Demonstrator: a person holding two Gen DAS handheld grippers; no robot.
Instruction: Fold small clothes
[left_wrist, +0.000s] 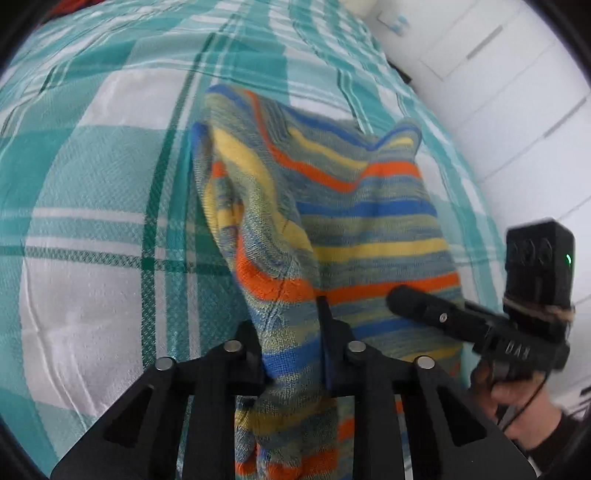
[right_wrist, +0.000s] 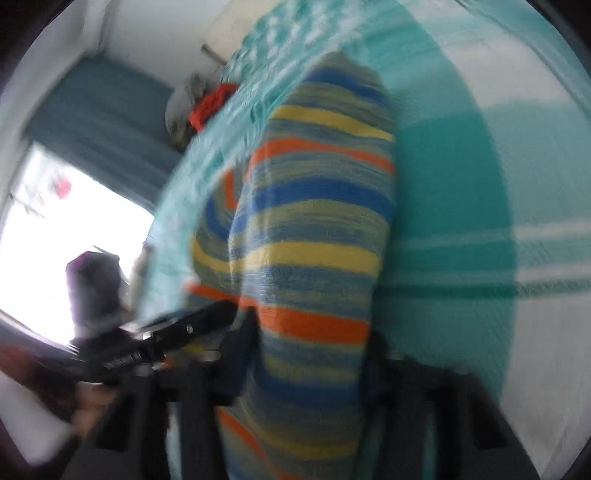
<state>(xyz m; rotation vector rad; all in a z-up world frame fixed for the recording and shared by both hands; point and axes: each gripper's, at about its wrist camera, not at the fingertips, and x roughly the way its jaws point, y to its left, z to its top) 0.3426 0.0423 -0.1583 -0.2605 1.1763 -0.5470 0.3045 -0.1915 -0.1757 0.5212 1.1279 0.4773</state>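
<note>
A small knitted garment (left_wrist: 332, 221) with orange, yellow, blue and grey-green stripes hangs lifted over the teal and white checked bedspread (left_wrist: 92, 184). My left gripper (left_wrist: 291, 347) is shut on one part of its near edge; the cloth bunches between the fingers and hangs below them. My right gripper (left_wrist: 399, 299) shows at the right of the left wrist view, gripping the same edge. In the blurred right wrist view the garment (right_wrist: 314, 240) runs up between my right gripper's (right_wrist: 310, 354) fingers, which are shut on it, and the left gripper (right_wrist: 207, 321) is at the left.
White cabinet doors (left_wrist: 498, 92) stand beyond the bed's right side. In the right wrist view a bright window (right_wrist: 55, 240), a teal curtain (right_wrist: 99, 122) and a red item (right_wrist: 210, 103) at the bed's far end are visible. The bedspread (right_wrist: 480, 184) lies under the garment.
</note>
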